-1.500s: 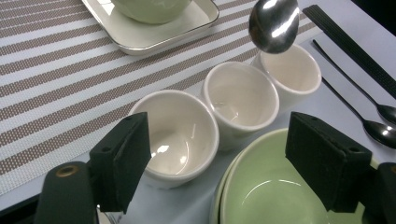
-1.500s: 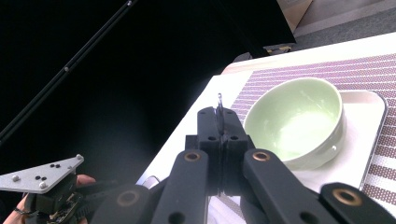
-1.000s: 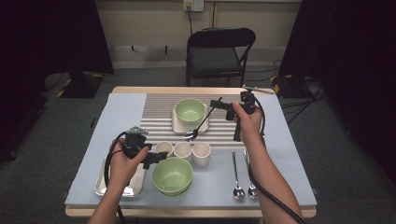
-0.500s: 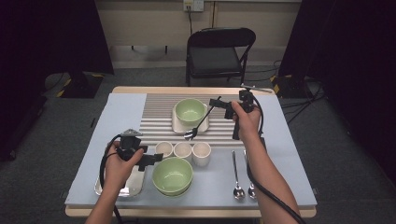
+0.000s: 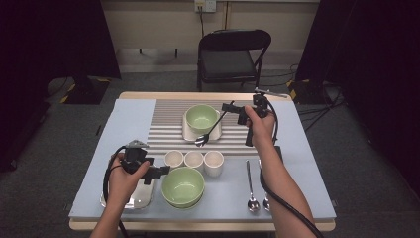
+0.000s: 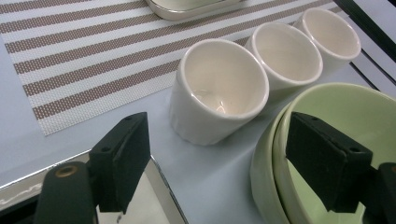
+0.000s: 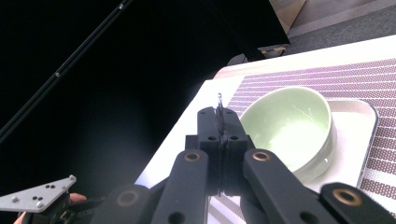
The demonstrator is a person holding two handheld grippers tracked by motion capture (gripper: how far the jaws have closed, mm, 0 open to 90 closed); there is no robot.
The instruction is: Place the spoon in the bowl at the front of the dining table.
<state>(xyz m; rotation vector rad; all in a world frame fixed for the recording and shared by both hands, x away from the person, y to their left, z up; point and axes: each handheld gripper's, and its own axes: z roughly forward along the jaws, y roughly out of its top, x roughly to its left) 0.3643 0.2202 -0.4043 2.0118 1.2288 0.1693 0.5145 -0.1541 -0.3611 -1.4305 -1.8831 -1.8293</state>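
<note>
Overhead, the right gripper point(image 5: 229, 107) is clamped shut on the handle of a spoon point(image 5: 210, 130), which hangs slanting down with its bowl over the striped mat point(image 5: 168, 130), just in front of a small tray point(image 5: 187, 133) that carries a green bowl point(image 5: 201, 118). Nearer the person, the left gripper point(image 5: 161, 173) sits with its jaws apart beside a second green bowl point(image 5: 183, 185), above a metal tray point(image 5: 139, 200) at the table's point(image 5: 99, 148) front left corner. Three white cups point(image 5: 193, 159) stand in a row behind that bowl, and two more spoons point(image 5: 251, 184) lie to its right.

Next, the left gripper view shows the left gripper point(image 6: 219, 168) wide open, one jaw over the metal tray point(image 6: 159, 182) and the other over the rim of the green bowl point(image 6: 327, 107); nothing is pinched between them. The nearest of the cups point(image 6: 219, 93) stands just ahead.

Lastly, the right gripper view shows the right gripper point(image 7: 219, 122) closed tight on the thin handle of the spoon point(image 7: 219, 100), whose tip pokes out above the jaws. Beyond lies the far green bowl point(image 7: 289, 126) on its small tray point(image 7: 359, 130).
</note>
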